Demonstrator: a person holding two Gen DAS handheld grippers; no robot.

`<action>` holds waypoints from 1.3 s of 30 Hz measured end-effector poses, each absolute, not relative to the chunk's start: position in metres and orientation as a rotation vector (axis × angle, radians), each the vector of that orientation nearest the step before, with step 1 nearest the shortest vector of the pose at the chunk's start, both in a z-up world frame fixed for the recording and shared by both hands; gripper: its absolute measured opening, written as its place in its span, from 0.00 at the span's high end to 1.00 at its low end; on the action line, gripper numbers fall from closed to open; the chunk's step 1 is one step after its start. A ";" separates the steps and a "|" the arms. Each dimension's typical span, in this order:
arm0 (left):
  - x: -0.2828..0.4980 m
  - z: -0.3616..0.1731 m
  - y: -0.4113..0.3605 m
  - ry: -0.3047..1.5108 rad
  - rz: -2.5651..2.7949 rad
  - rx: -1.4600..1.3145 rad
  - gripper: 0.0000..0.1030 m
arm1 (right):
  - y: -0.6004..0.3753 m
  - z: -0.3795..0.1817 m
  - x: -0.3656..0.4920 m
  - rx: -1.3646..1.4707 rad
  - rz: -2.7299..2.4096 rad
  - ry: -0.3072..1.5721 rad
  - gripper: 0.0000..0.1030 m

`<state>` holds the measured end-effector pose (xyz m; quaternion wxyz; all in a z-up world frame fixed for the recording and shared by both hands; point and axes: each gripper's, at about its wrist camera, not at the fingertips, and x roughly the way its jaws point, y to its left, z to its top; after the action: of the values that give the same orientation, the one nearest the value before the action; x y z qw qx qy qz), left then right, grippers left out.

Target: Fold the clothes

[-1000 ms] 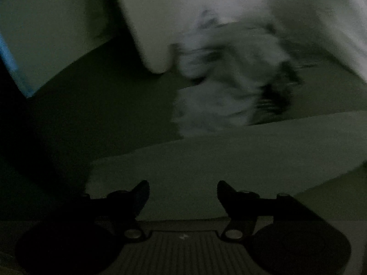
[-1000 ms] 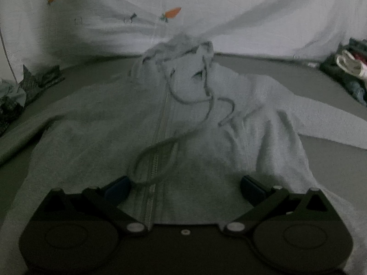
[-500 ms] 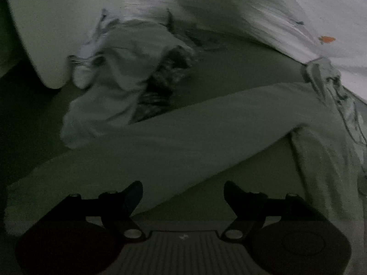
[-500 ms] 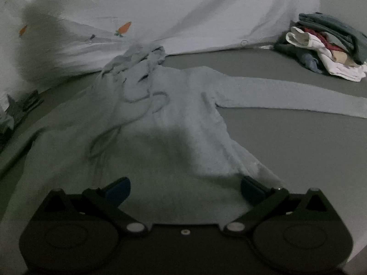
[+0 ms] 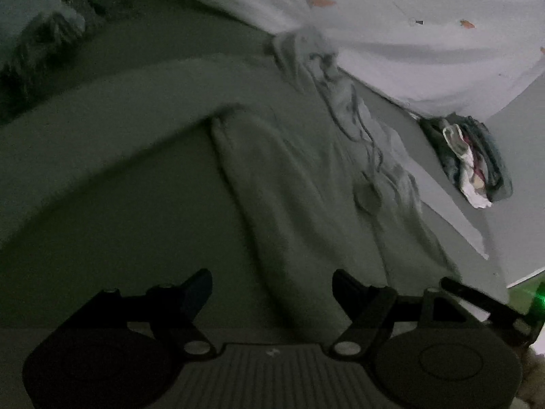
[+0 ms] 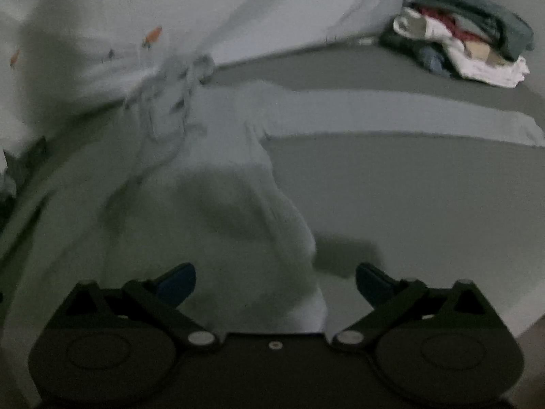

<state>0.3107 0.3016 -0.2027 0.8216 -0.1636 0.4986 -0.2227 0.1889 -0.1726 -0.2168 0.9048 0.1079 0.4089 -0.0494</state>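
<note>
A grey zip hoodie [image 5: 306, 177] lies spread flat on a grey bed surface [image 6: 408, 204], with its hood [image 5: 299, 44] toward a white sheet. In the left wrist view its left sleeve [image 5: 102, 109] stretches off to the left. My left gripper [image 5: 270, 283] hovers open above the hoodie's left side edge and holds nothing. The right wrist view has the hoodie's body [image 6: 204, 204] at left and its right sleeve [image 6: 408, 116] stretched out to the right. There my right gripper [image 6: 276, 276] is closing, with the lower right hem corner [image 6: 306, 303] under the gap and the pads off the cloth.
A stack of folded clothes [image 6: 460, 34] [image 5: 470, 156] sits on the bed's far right. A white sheet with small carrot prints [image 6: 238, 6] [image 5: 408, 17] lies behind the hood. Crumpled garments [image 5: 44, 34] lie at far left. The bed's edge [image 6: 531, 323] runs near my right gripper.
The left view has swung from the crumpled pile and sleeve over to the hoodie's body. The right view has slid right, from the zip to the right hem corner, and its jaws have narrowed.
</note>
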 end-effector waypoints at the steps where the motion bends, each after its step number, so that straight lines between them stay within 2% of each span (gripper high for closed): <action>1: 0.307 -0.205 0.300 1.066 -0.465 -0.372 0.25 | -0.177 -0.218 0.186 0.246 -0.085 0.860 0.16; 4: 0.293 -0.215 0.294 1.073 -0.423 -0.499 0.31 | -0.191 -0.221 0.180 0.332 -0.012 0.898 0.25; 5: 0.288 -0.218 0.290 1.075 -0.407 -0.539 0.33 | -0.195 -0.221 0.179 0.358 0.017 0.904 0.36; 6: 0.284 -0.220 0.285 1.075 -0.397 -0.560 0.37 | -0.200 -0.221 0.178 0.384 0.050 0.916 0.55; 7: 0.281 -0.222 0.279 1.070 -0.385 -0.560 0.45 | -0.205 -0.221 0.178 0.412 0.087 0.929 0.64; 8: 0.278 -0.223 0.270 1.059 -0.364 -0.544 0.50 | -0.209 -0.222 0.178 0.436 0.123 0.935 0.79; 9: 0.276 -0.224 0.261 1.046 -0.336 -0.527 0.70 | -0.212 -0.222 0.180 0.460 0.166 0.941 0.89; 10: 0.274 -0.224 0.255 1.040 -0.314 -0.524 0.88 | -0.215 -0.222 0.181 0.477 0.205 0.948 0.90; 11: 0.274 -0.220 0.253 1.038 -0.293 -0.525 0.89 | -0.218 -0.219 0.182 0.502 0.244 0.945 0.93; 15: 0.267 -0.172 0.242 0.965 -0.243 -0.477 0.92 | -0.251 -0.195 0.179 0.836 0.386 0.807 0.93; 17: 0.268 -0.150 0.235 0.917 -0.243 -0.472 0.91 | -0.268 -0.191 0.178 0.900 0.339 0.742 0.93; 19: 0.283 -0.153 0.226 0.932 -0.257 -0.455 0.75 | -0.273 -0.196 0.187 0.778 0.239 0.769 0.89; 20: 0.290 -0.162 0.219 0.952 -0.275 -0.424 0.72 | -0.269 -0.202 0.195 0.673 0.175 0.821 0.83; 23: 0.295 -0.182 0.209 1.019 -0.227 -0.333 0.73 | -0.251 -0.218 0.206 0.473 0.078 0.936 0.79; 25: 0.279 -0.187 0.219 1.004 -0.206 -0.356 0.71 | -0.244 -0.219 0.201 0.432 0.074 0.937 0.70; 26: 0.271 -0.190 0.224 1.004 -0.201 -0.369 0.70 | -0.243 -0.221 0.199 0.423 0.073 0.939 0.60; 32: 0.235 -0.201 0.229 1.031 -0.240 -0.337 0.69 | -0.253 -0.226 0.193 0.474 0.084 0.953 0.59; 39: 0.219 -0.198 0.190 0.981 -0.297 -0.068 0.69 | -0.259 -0.225 0.195 0.453 0.100 0.958 0.58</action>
<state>0.2193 0.1904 -0.1976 0.8709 -0.0324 0.4693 -0.1423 0.1946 -0.2588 -0.2248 0.8618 0.2158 0.4565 0.0476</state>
